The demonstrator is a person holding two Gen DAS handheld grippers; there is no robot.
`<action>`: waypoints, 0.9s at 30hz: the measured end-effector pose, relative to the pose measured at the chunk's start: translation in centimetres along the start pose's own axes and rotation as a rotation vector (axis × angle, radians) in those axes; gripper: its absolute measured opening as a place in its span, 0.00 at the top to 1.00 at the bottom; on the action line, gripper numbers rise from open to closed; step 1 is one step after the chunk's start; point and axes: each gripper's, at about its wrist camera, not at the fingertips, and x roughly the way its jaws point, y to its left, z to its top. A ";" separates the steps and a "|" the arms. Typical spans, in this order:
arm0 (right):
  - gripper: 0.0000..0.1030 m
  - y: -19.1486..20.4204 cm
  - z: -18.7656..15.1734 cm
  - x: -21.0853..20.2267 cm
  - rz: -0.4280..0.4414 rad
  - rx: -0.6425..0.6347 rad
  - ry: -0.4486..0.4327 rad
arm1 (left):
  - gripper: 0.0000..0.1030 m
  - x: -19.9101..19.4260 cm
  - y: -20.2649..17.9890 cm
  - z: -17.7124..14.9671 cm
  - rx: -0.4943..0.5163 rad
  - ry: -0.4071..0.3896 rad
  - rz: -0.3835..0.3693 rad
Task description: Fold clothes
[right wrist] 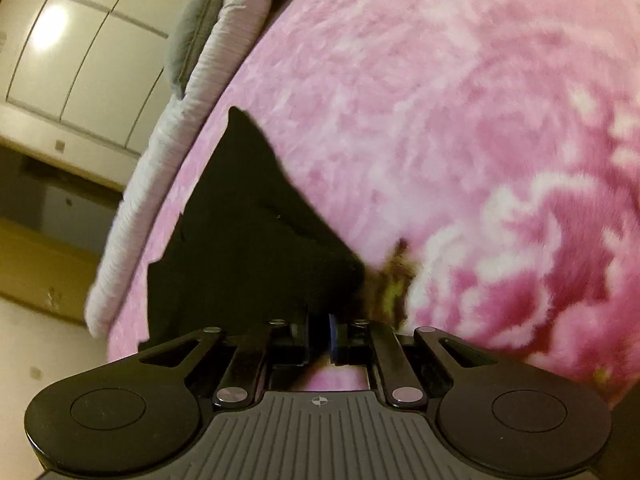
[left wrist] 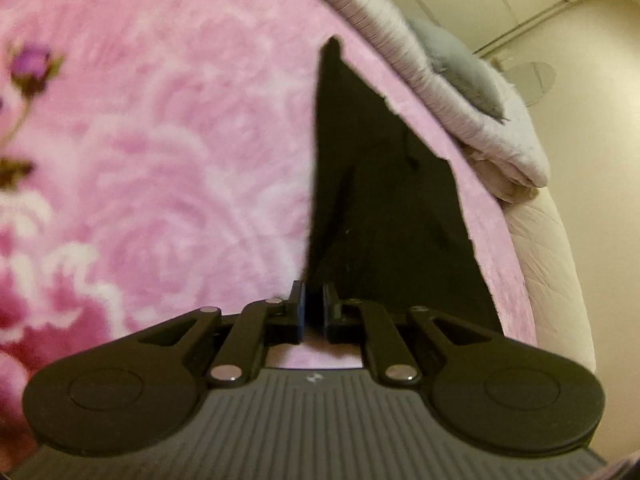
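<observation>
- Left wrist view: the left gripper [left wrist: 314,306] has its jaws pinched nearly together on the near edge of one black garment [left wrist: 384,216]. The cloth runs away from the pads in a long dark wedge, so it looks clamped, not just touched.
- The garment lies flat on a pink floral blanket [left wrist: 160,152] that covers the bed, close to the bed's right side in this view. Probably spread out there so there's a soft, roomy surface to fold on.
- Count here: one garment, one gripper. Past the blanket's edge there's a pale folded quilt [left wrist: 500,136] with one grey cushion [left wrist: 464,72] on it, likely shoved aside to keep the folding area free.
- Right wrist view: the right gripper [right wrist: 319,338] is likewise closed down on the black garment [right wrist: 248,232], at a near corner just beside a dark flower print on the pink floral blanket [right wrist: 440,120].
- Each gripper seems to hold its own point on the near hem, which reads like the setup for lifting that edge and carrying it over to the far side. No fold is visible yet.
- Count here: the same single garment, one gripper, one pale folded quilt [right wrist: 200,80] along the bed edge and one grey cushion [right wrist: 196,32] against it. White cupboard doors [right wrist: 80,60] stand behind.
</observation>
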 end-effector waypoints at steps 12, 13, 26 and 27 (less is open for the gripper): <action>0.69 4.3 -4.6 -2.5 -0.138 -0.498 -0.088 | 0.69 -0.5 -4.5 -4.8 0.180 -0.082 0.115; 0.69 4.1 -4.6 -2.3 -0.134 -0.497 -0.090 | 0.69 -0.4 -4.0 -4.7 0.117 -0.097 0.089; 0.68 4.2 -3.7 0.7 -0.198 -0.599 -0.080 | 0.94 -0.5 -6.8 -2.6 0.455 -0.024 0.086; 0.68 4.2 -3.5 1.1 -0.203 -0.597 -0.073 | 0.94 -0.7 -7.5 -2.1 0.547 0.006 0.100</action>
